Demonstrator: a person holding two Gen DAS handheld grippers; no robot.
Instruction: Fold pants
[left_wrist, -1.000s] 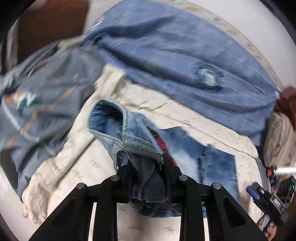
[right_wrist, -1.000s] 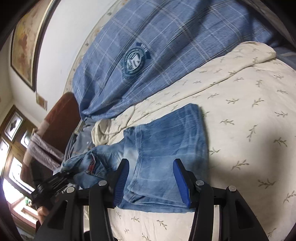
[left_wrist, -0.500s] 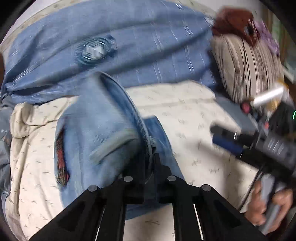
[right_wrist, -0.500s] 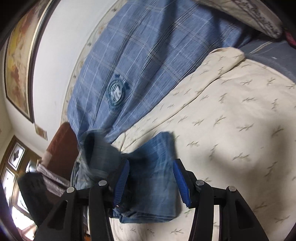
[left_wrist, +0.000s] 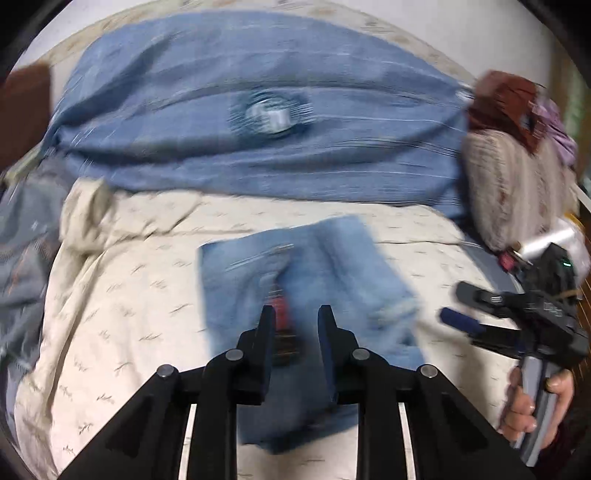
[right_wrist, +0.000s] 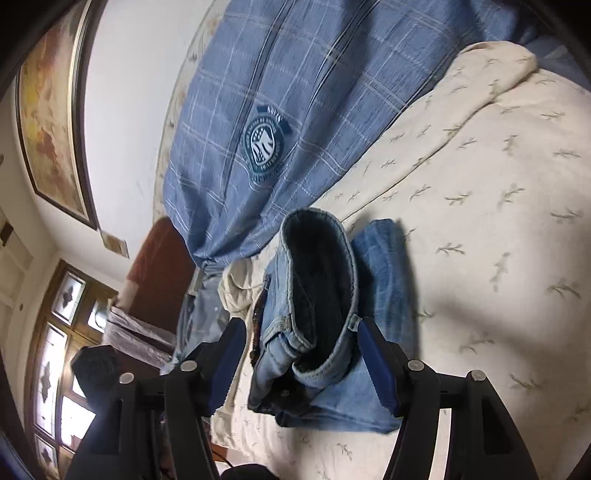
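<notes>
The light blue jeans (left_wrist: 310, 295) lie folded in a small stack on the cream leaf-print bedsheet (left_wrist: 122, 310). In the right wrist view the jeans (right_wrist: 325, 321) show their waistband standing open on top of the stack. My left gripper (left_wrist: 293, 314) is open and empty just above the near end of the jeans. My right gripper (right_wrist: 301, 334) is open, its blue pads (right_wrist: 376, 365) on either side of the waistband, not closed on it. The right gripper also shows in the left wrist view (left_wrist: 509, 317), right of the jeans.
A large blue plaid cushion with a round crest (left_wrist: 266, 114) lies behind the jeans. A striped pillow (left_wrist: 517, 192) stands at the right. A grey patterned cloth (left_wrist: 22, 251) lies at the left. A framed picture (right_wrist: 51, 110) hangs on the wall.
My left gripper carried the waistband end over onto the legs, then let go and opened. The jeans now lie as a folded stack. The right gripper stayed open.
</notes>
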